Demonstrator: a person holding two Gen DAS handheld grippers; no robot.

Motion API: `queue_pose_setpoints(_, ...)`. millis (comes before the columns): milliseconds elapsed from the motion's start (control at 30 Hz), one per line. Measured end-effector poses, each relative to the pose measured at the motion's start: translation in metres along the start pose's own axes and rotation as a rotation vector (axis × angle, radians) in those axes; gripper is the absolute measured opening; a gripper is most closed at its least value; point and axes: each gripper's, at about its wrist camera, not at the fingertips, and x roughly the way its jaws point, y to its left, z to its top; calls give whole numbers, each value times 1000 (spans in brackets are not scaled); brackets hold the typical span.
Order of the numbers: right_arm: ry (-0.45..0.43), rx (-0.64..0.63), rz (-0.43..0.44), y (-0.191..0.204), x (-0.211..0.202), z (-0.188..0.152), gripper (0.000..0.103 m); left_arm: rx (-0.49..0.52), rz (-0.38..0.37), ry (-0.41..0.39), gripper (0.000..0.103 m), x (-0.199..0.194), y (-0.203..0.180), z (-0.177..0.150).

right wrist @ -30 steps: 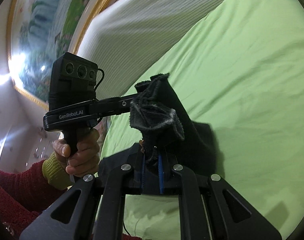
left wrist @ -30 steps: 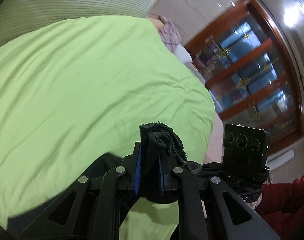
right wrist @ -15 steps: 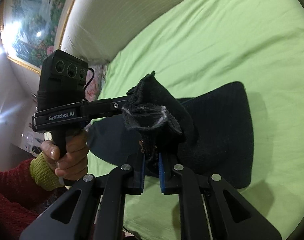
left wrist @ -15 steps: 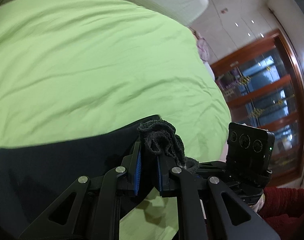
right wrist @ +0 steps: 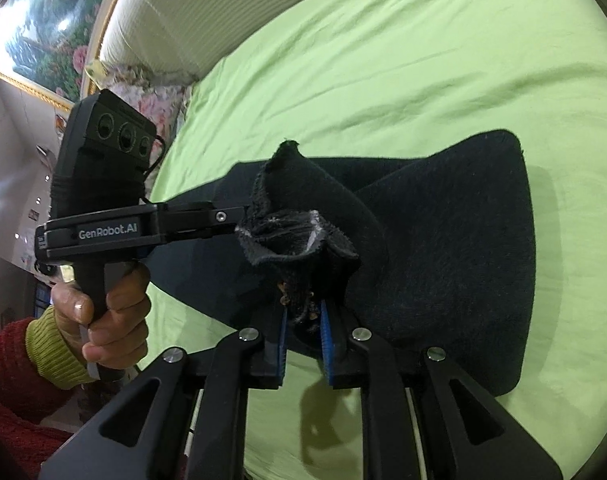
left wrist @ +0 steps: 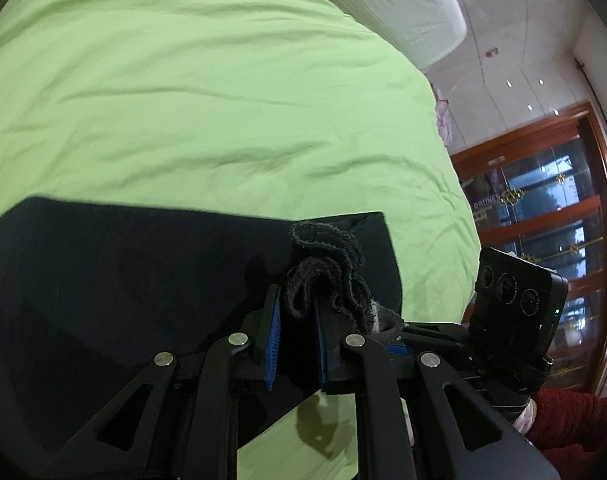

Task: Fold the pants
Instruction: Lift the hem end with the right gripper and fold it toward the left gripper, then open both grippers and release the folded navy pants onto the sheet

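Note:
Black pants (left wrist: pixel 123 280) lie spread on a green bedsheet (left wrist: pixel 223 100); they also show in the right wrist view (right wrist: pixel 463 248). My left gripper (left wrist: pixel 297 320) is shut on a bunched edge of the pants (left wrist: pixel 323 272). My right gripper (right wrist: pixel 303 320) is shut on another bunched edge of the pants (right wrist: pixel 299 240). The two grippers sit close together, each holding the cloth a little above the bed. The left gripper's body (right wrist: pixel 107 232) and the hand holding it (right wrist: pixel 115 316) show at left in the right wrist view.
A white ribbed headboard (right wrist: pixel 191 12) runs along the far side of the bed. A floral pillow (right wrist: pixel 143 92) lies at the bed's corner. A wood-framed glass cabinet (left wrist: pixel 551 208) stands beyond the bed. The right gripper's camera unit (left wrist: pixel 519 292) shows in the left wrist view.
Both grippers have tilted and come down toward the bed with the cloth held. More of the pants now lies flat on the sheet.

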Motion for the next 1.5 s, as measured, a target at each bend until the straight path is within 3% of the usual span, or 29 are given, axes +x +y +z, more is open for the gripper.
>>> queue_pose_setpoints(67, 13, -1, -7, 4, 5, 2, 19, -24, 3, -2, 15, -1, 5, -3)
queue_pose_setpoints(133, 27, 1, -2, 6, 11, 5, 35, -56, 1, -16, 15, -5, 11, -7)
queue_pose_setpoints(300, 55, -56, 2, 21, 19, 4, 49, -114, 10, -55, 24, -17, 24, -16)
queue_pose_setpoints(433, 81, -85, 25, 33, 25, 6, 49, -170, 4, -103, 33, -32, 35, -25)
queue_pose_setpoints(667, 97, -121, 56, 47, 26, 9, 49, -253, 11, -208, 39, -64, 49, -44)
queue_pose_setpoints(1067, 97, -172, 101, 72, 28, 23, 49, -416, 94, -356, 61, -119, 77, -89)
queue_pose_setpoints(1500, 146, -279, 111, 112, 57, 51, 51, -618, 170, -520, 64, -181, 116, -159)
